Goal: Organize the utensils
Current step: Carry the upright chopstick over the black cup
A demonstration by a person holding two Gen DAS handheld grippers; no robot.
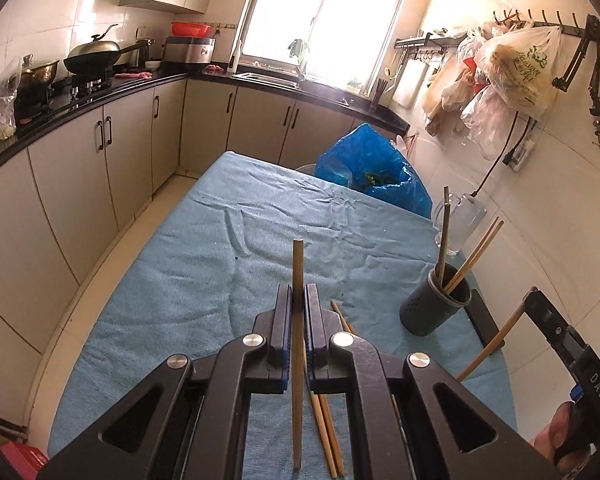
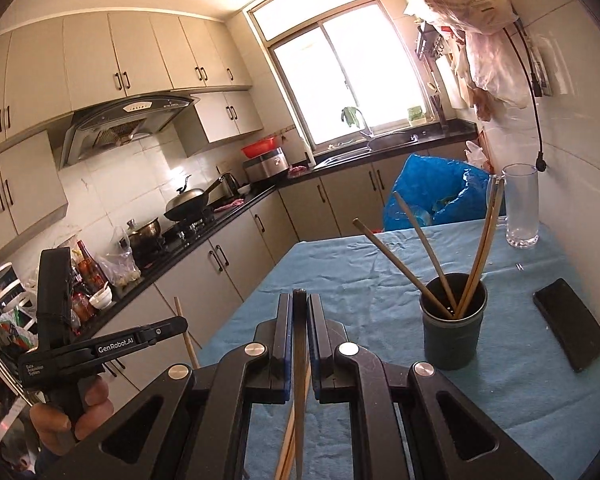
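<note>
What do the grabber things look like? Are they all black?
Mostly. Each gripper, left and right, is black plastic with two flat fingers lined with blue pads, plus shiny round silver bolts. White lettering reads "GenRobot.AI" on one and "DAS" on the other. No cables show.

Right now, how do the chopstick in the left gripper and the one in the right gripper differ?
The left gripper clamps a pale bamboo chopstick; the right gripper clamps a dark chopstick. The bamboo chopstick's tip juts well past the fingers; the dark chopstick's barely clears them. Both are pinched, outside the holder.
</note>
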